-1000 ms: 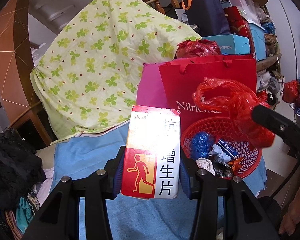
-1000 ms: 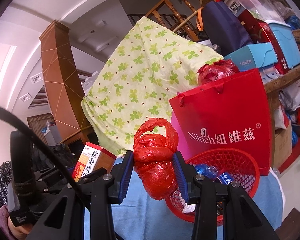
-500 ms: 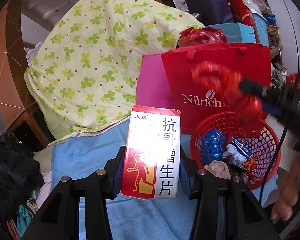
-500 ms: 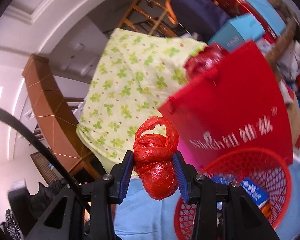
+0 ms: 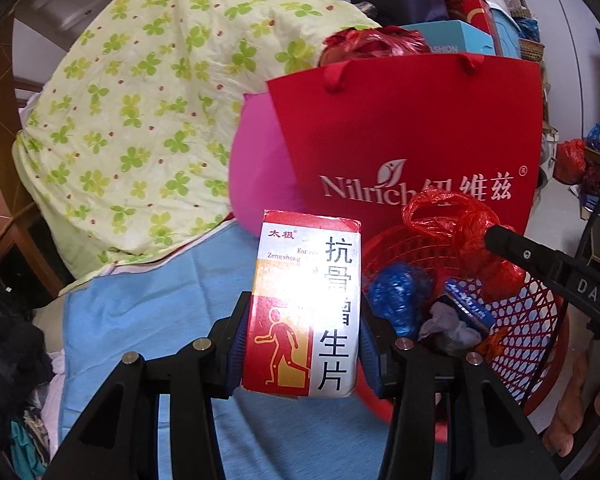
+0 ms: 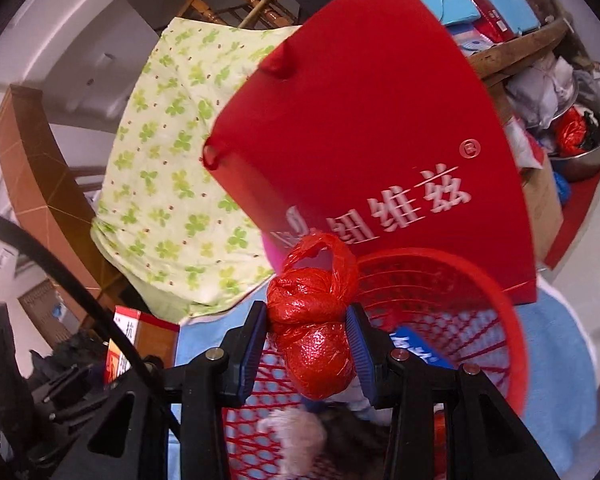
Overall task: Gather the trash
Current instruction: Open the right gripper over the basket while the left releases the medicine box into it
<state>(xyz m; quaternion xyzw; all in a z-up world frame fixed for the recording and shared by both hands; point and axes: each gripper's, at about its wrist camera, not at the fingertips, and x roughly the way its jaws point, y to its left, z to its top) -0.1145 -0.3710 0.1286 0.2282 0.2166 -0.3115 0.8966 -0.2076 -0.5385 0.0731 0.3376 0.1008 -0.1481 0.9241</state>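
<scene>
1. In the left wrist view, we see our left gripper (image 5: 302, 344) closed partway around an upright medicine box (image 5: 304, 304), red and white with a walking figure and black Chinese characters. Both blue pads press its sides.
2. The box is held above a blue cloth (image 5: 148, 320) that covers the surface, just to the left of a red mesh basket (image 5: 532, 336).
3. In the right wrist view, our right gripper (image 6: 306, 354) is clamped narrowly on a knotted red plastic bag (image 6: 314, 320), which bulges above and below the pads.
4. That bag hangs over the open basket (image 6: 480, 320), near its left rim. The left wrist view shows the same bag (image 5: 460, 224) over the basket, with the right gripper's black finger against it.
5. Inside the basket lie a crumpled blue bag (image 5: 396, 300), a small blue packet (image 5: 470, 306) and greyish wads of tissue or cloth.
6. Behind the basket stands a red paper shopping bag (image 5: 412, 136) with white lettering, and a pink bag (image 5: 260, 168) beside it.
7. Further left, a pale sheet with a green clover print (image 5: 148, 112) is draped over a large mound.
</scene>
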